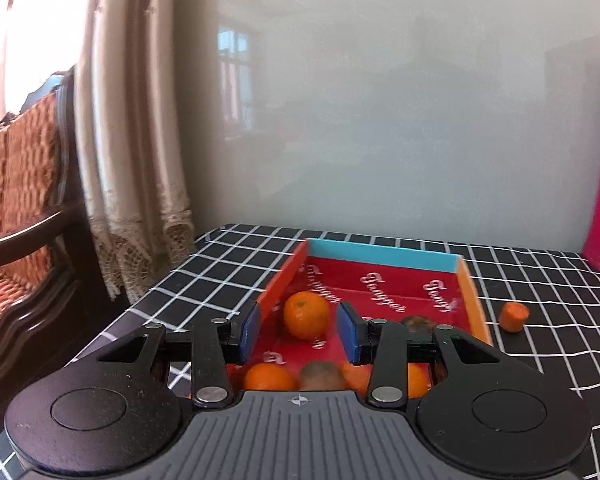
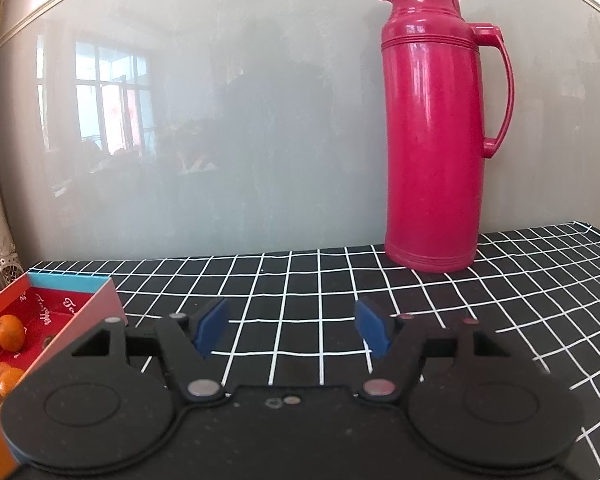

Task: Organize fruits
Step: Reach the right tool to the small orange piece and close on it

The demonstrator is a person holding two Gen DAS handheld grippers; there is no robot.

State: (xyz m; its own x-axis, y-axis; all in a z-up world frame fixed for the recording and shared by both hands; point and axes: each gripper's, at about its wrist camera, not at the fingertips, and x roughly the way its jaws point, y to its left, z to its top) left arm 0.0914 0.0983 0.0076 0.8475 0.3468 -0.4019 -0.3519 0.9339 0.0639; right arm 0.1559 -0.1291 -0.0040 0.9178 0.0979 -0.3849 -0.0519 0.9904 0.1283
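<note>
A shallow red box (image 1: 384, 258) with a blue far wall and orange side walls lies on the checked tablecloth. In it are a mandarin (image 1: 306, 314), more mandarins (image 1: 268, 376) near my gripper's body, and brown kiwis (image 1: 320, 376). My left gripper (image 1: 300, 330) hovers over the box, open; the mandarin sits just past its blue pads with a gap on each side. A small orange piece (image 1: 514, 316) lies on the cloth right of the box. My right gripper (image 2: 290, 326) stands open above bare cloth, nothing between its pads. The box (image 2: 72, 284) shows at the left of that view.
A tall red thermos jug (image 2: 432, 128) stands at the back against the glossy grey wall. The black tablecloth with white lines (image 2: 300, 288) covers the table. A curtain (image 1: 132, 120) and a wooden chair (image 1: 24, 208) are off the table's left edge.
</note>
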